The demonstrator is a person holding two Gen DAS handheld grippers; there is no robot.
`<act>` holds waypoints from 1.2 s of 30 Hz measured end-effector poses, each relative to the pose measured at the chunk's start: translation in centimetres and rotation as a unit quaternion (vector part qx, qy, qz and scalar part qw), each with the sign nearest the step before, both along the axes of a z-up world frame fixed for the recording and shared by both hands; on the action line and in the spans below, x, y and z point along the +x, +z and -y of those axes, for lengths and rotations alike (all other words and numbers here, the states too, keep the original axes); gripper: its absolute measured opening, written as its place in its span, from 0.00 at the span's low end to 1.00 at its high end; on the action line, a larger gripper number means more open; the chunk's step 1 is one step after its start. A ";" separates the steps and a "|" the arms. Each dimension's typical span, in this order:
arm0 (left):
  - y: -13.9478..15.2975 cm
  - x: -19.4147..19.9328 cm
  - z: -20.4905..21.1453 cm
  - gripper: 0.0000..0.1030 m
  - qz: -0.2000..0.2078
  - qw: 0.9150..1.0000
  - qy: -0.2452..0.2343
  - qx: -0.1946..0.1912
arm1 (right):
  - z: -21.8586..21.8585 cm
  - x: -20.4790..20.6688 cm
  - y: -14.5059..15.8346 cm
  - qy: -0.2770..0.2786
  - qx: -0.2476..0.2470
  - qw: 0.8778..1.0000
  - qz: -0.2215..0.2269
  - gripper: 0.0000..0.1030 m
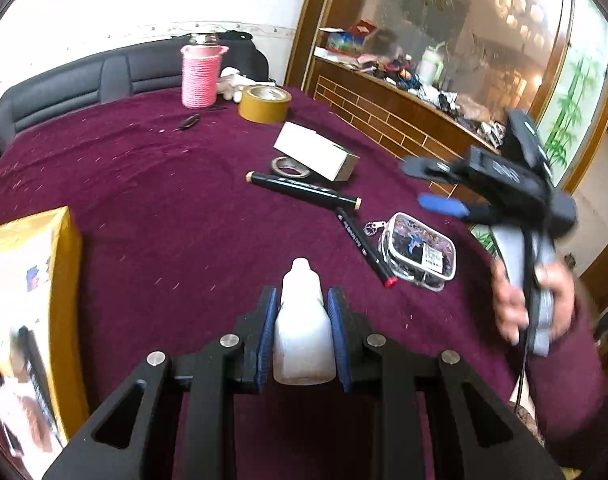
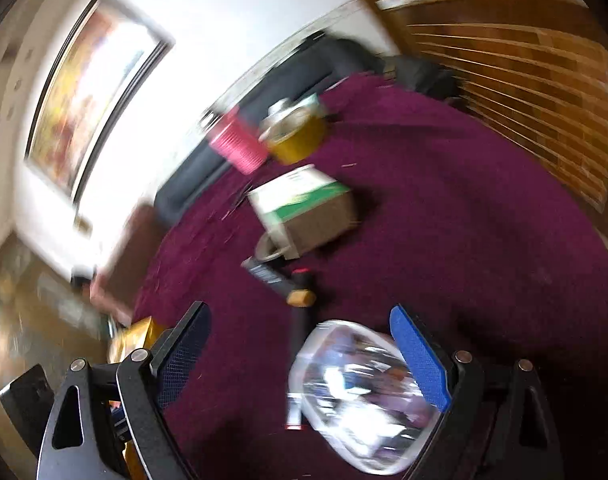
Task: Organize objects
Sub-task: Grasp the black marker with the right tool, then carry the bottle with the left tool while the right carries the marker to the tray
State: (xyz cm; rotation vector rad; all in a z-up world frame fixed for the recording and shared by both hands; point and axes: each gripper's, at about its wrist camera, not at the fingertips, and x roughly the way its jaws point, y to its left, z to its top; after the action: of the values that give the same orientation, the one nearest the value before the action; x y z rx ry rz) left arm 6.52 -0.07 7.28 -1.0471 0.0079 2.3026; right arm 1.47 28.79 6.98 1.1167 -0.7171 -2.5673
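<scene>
My left gripper point(image 1: 303, 300) is shut on a small white squeeze bottle point(image 1: 302, 332), held above the maroon tablecloth point(image 1: 164, 200). My right gripper point(image 1: 430, 186) is open, held in the air at the table's right edge above a clear zip pouch point(image 1: 418, 250). In the blurred right wrist view the open right gripper point(image 2: 300, 320) hangs over the same pouch point(image 2: 364, 396). Two black markers point(image 1: 304, 191) point(image 1: 364, 248) lie beside the pouch. A white and green box point(image 1: 314, 150) partly covers a small tape ring point(image 1: 290, 167).
A yellow box point(image 1: 28, 312) stands at the left edge. A pink wrapped jar point(image 1: 200, 74) and a roll of brown tape point(image 1: 265, 103) stand at the back, a small black clip point(image 1: 189, 122) near them. A wooden cabinet point(image 1: 404, 120) is beyond the table's right side.
</scene>
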 end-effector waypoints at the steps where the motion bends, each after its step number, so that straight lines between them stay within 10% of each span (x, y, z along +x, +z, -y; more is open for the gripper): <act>1: -0.1 0.3 0.5 0.24 0.000 1.000 0.002 0.002 | 1.3 -0.9 0.4 0.018 0.023 1.000 0.004 0.91; 5: -0.5 1.5 2.6 0.24 0.002 1.000 0.010 0.010 | 8.0 -6.0 0.3 0.097 0.157 0.982 0.028 0.90; 18: -1.4 2.2 6.3 0.24 0.022 0.999 0.007 0.044 | 13.8 -13.5 -4.9 0.123 0.281 0.940 0.146 0.42; 31: -1.4 3.0 7.7 0.24 0.028 0.997 0.023 0.066 | 14.7 -10.2 -4.8 0.103 0.284 0.946 0.120 0.35; 36: -0.7 4.1 8.9 0.24 0.017 0.997 0.038 0.071 | 13.6 -8.3 -4.5 0.067 0.253 0.958 0.116 0.15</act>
State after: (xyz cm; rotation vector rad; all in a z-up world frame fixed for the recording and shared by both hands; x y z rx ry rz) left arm 10.63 -8.93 6.58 -1.0290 -0.2106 2.3149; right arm -6.88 15.17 2.45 1.5737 -0.0064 -2.5951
